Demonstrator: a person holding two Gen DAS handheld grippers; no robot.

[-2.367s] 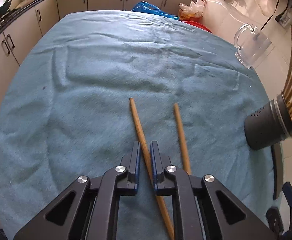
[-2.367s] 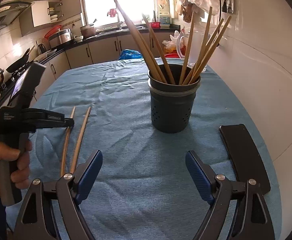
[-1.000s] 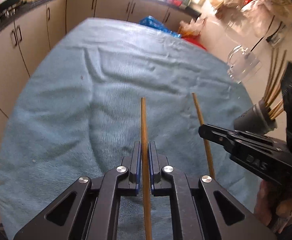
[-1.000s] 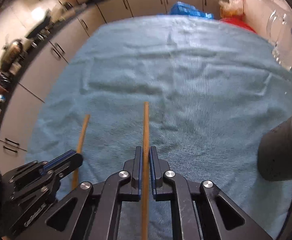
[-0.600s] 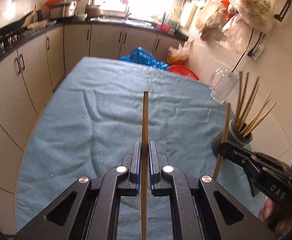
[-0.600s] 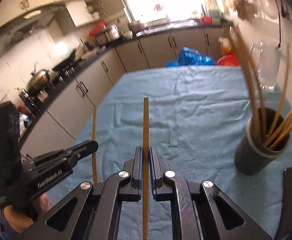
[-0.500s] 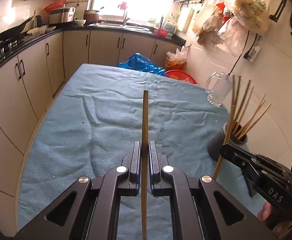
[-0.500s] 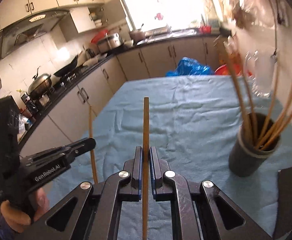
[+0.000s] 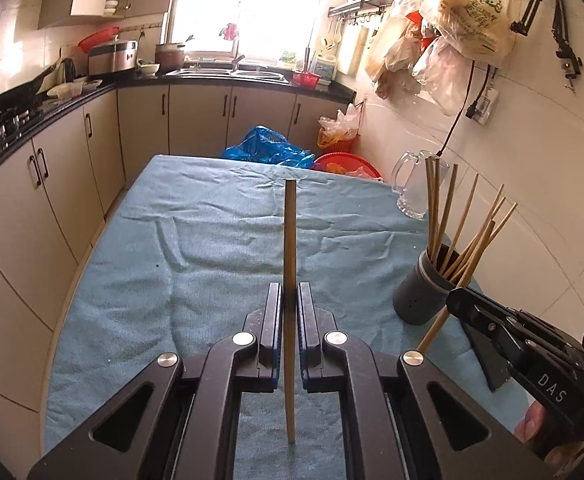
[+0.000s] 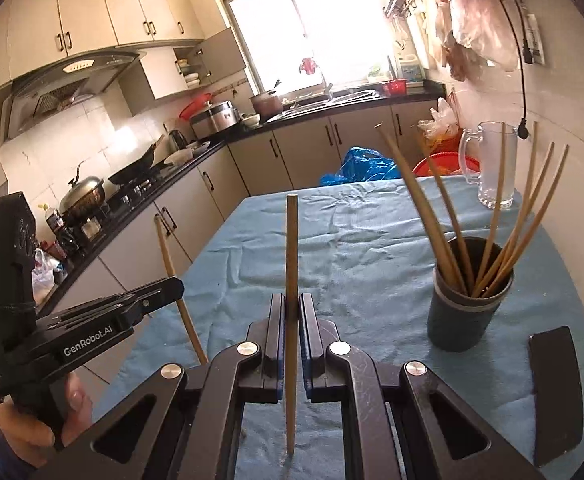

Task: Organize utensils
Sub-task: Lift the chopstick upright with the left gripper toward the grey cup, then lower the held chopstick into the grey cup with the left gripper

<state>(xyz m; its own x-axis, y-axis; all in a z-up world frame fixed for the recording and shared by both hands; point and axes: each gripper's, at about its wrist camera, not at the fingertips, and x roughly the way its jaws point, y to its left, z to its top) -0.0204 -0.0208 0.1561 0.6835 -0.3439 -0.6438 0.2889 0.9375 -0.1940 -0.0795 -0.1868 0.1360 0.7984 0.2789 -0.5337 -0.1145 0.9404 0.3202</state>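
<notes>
My left gripper (image 9: 290, 292) is shut on a wooden chopstick (image 9: 290, 240), held upright above the blue cloth. My right gripper (image 10: 291, 300) is shut on a second wooden chopstick (image 10: 291, 248), also upright. Each gripper shows in the other's view: the right gripper (image 9: 452, 298) with its chopstick (image 9: 432, 332) at the lower right, the left gripper (image 10: 171, 286) with its chopstick (image 10: 175, 280) at the lower left. A dark perforated utensil holder (image 9: 422, 288) with several chopsticks stands on the table's right side; it also shows in the right wrist view (image 10: 466, 308).
The table is covered by a blue cloth (image 9: 219, 240). A glass mug (image 9: 412, 188) stands at the far right near the wall. A flat black object (image 10: 556, 392) lies to the right of the holder. Kitchen cabinets (image 9: 51, 184) run along the left.
Both grippers closed on a chopstick, lifted it off the cloth and tilted up; both chopsticks now stand upright in the air. The right gripper has moved closer to the holder.
</notes>
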